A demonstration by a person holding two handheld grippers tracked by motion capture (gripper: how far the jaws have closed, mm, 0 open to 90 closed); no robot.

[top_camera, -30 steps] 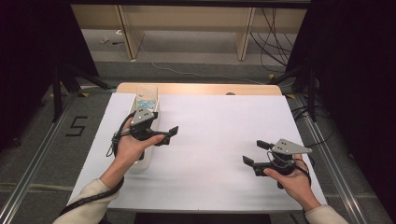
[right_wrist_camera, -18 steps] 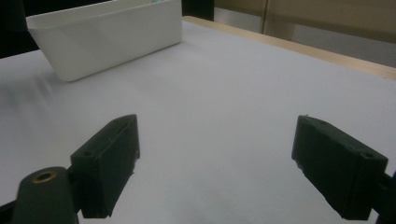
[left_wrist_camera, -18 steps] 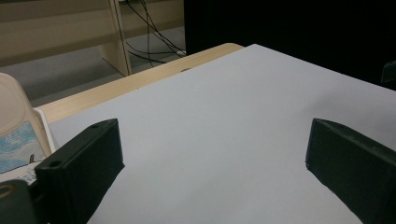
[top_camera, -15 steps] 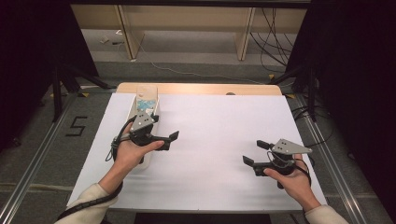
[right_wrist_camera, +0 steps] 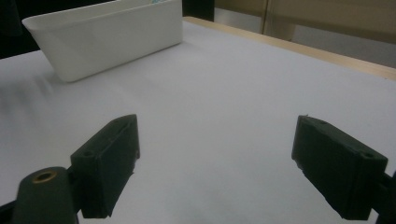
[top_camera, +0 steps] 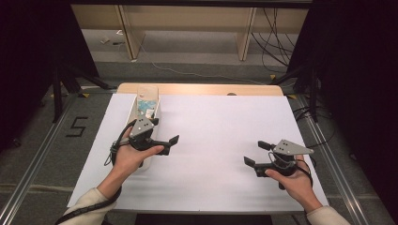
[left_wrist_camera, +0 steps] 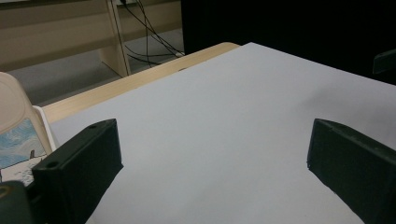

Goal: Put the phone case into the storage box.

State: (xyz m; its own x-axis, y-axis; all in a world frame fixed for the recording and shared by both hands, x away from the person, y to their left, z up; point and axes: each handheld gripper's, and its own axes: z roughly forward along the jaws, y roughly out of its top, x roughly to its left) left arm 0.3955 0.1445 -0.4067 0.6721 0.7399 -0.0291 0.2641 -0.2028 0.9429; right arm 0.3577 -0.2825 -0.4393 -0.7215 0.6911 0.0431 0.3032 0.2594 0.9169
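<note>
Black two-jaw left gripper & right gripper, each w/ grey three-cornered top plate, dark screw dots, black trailing cable. Blocky matte jaws, screw holes. Pale cream sleeves.

Wooden table, white sheet covering it, white bin at left

- Tray: white, plain; contents light blue and white.
- Left gripper: black jaws, grey top plate.
- Right gripper: black jaws, grey top plate.
- Table sheet: white, unpatterned.
- Table edge: pale wood.
</note>
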